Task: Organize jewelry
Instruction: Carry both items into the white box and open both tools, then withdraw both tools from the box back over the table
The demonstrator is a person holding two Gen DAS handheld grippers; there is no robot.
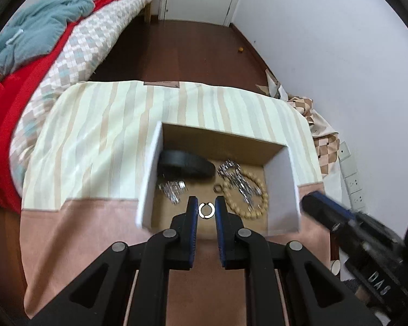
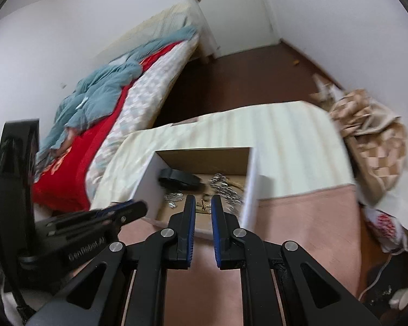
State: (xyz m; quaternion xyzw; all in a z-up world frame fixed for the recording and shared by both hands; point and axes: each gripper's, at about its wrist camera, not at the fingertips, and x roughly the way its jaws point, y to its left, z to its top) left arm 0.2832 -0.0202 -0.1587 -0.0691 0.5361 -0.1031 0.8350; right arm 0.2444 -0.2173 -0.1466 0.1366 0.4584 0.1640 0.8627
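My left gripper (image 1: pixel 206 209) is shut on a small silver ring (image 1: pixel 200 210), held between the blue pads just above the near end of an open white box (image 1: pixel 149 184). In the box lie a black band (image 1: pixel 187 164), a wooden bead bracelet (image 1: pixel 254 203), silver chain pieces (image 1: pixel 236 179) and a small ring (image 1: pixel 217 188). My right gripper (image 2: pixel 203 206) is shut on a small gold piece (image 2: pixel 204 209) over the same box (image 2: pixel 144 179). It also shows blurred at the box's right wall (image 1: pixel 312 199). The left gripper (image 2: pixel 134 208) hangs at the box's left corner.
The box rests on a surface covered by a striped cream and pink cloth (image 1: pixel 100 141). A bed with red and blue bedding (image 1: pixel 27 62) stands to the left. Crumpled checked fabric (image 2: pixel 372 141) lies on the right by the wall. Dark wood floor (image 1: pixel 193 51) runs beyond.
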